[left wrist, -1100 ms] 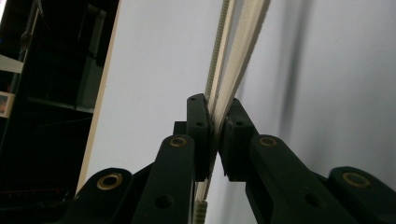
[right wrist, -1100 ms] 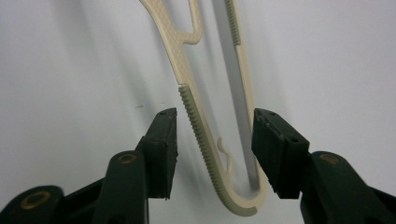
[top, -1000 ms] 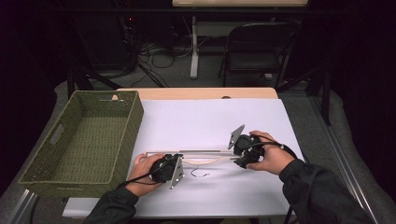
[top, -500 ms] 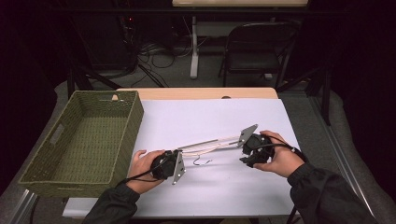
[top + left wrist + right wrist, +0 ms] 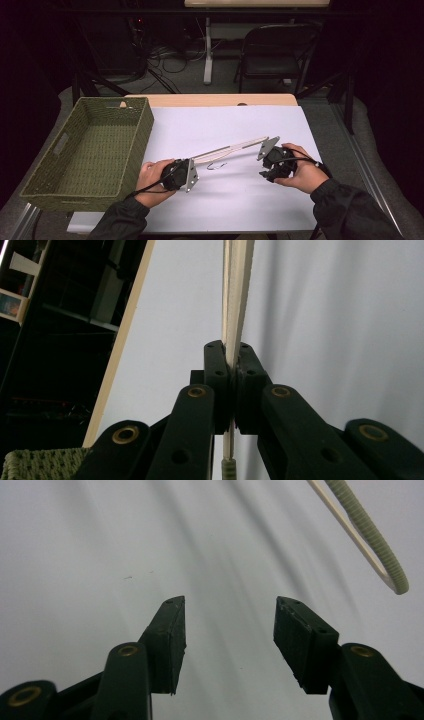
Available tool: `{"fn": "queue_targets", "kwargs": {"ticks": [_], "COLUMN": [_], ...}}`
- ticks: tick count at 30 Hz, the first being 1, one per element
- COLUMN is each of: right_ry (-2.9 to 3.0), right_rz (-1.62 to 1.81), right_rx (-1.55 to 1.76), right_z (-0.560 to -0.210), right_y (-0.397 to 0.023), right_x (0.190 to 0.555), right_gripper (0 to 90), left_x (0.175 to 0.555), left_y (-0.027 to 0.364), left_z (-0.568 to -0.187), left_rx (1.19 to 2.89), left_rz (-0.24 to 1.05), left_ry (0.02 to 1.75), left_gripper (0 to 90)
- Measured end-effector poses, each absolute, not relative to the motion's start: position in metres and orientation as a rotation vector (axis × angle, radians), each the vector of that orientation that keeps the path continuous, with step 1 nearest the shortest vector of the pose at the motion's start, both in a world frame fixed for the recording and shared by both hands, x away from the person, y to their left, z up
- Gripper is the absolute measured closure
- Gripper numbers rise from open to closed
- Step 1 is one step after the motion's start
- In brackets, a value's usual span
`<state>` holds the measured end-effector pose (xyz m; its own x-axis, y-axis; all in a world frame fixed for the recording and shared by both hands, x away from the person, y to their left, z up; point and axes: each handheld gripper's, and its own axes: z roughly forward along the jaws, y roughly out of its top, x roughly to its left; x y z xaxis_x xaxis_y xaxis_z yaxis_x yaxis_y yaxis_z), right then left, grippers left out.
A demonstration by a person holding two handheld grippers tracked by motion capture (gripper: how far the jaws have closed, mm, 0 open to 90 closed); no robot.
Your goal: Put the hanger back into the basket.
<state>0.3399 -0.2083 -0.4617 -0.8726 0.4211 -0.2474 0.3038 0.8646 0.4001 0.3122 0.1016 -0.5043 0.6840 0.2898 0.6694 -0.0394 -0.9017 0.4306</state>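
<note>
Between the closed jaws of the left gripper [image 5: 231,385], low in the left gripper view, sits one end of a pale wooden clothes hanger [image 5: 231,149], pinched tight; its far end runs out of the top of that frame. In the high view it slants up and right over the white table cover [image 5: 235,125], its dark wire hook [image 5: 216,165] hard to make out beneath. At lower right there, the right gripper [image 5: 230,625] is spread wide, holding nothing, with the hanger's ribbed green tip [image 5: 372,540] apart at upper right. A woven green basket [image 5: 60,180] stands at left; a folding chair [image 5: 280,55] stands behind.
</note>
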Motion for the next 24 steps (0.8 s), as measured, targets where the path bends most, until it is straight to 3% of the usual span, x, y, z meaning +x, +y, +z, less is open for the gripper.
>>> {"fn": "queue_targets", "kwargs": {"ticks": [11, 24], "right_ry": [2.711, 2.689], "right_rz": [0.482, 0.518], "right_rx": [0.546, 0.548], "right_z": [-0.461, -0.462], "right_y": [-0.208, -0.21], "right_x": [0.338, 0.337], "right_gripper": [46.6, 46.1], "left_x": [0.314, 0.334], "left_y": [0.104, 0.122], "left_z": [-0.496, -0.476], "left_rx": [2.482, 2.452], "left_rz": [1.041, 0.771], "left_ry": [0.289, 0.587], "left_gripper": [87.3, 87.3]}}
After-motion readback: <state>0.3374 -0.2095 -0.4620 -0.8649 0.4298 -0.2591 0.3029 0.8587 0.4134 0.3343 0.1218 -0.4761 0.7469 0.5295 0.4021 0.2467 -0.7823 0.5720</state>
